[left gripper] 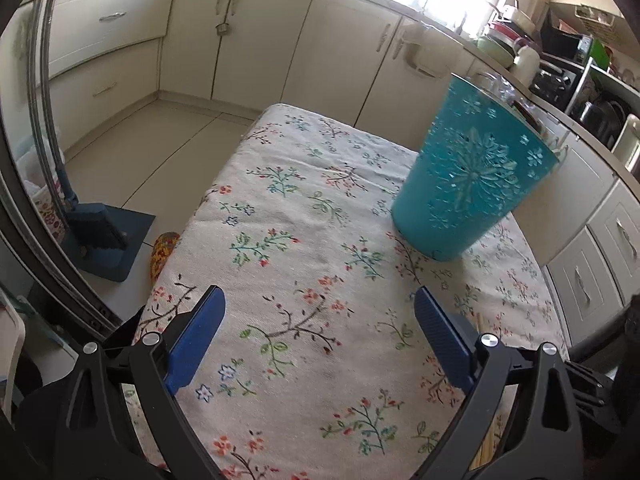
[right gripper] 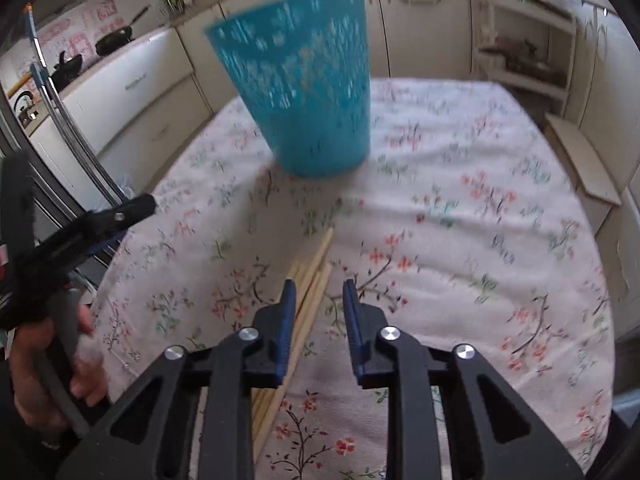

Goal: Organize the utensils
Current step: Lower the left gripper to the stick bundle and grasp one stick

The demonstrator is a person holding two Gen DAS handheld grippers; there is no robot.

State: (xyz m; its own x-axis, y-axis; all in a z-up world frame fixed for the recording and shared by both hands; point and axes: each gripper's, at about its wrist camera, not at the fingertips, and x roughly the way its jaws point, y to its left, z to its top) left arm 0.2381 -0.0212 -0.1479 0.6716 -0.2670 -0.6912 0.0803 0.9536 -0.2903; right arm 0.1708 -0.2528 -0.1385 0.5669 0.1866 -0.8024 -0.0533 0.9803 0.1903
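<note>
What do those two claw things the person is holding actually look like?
Both look alike. The left gripper and right gripper have matte black plastic frames with triangular cut-outs, round silver bolt heads at the joints, and two flat, ribbed blue fingers. No cables or markings show.

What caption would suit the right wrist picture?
Open right gripper above wooden chopsticks on a floral tablecloth, facing a teal cup.

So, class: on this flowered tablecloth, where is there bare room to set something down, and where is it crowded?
Free: the cloth between the open left gripper and the teal cup, and the stretch beyond the right gripper. Crowded: the wooden chopsticks lying under it.
</note>
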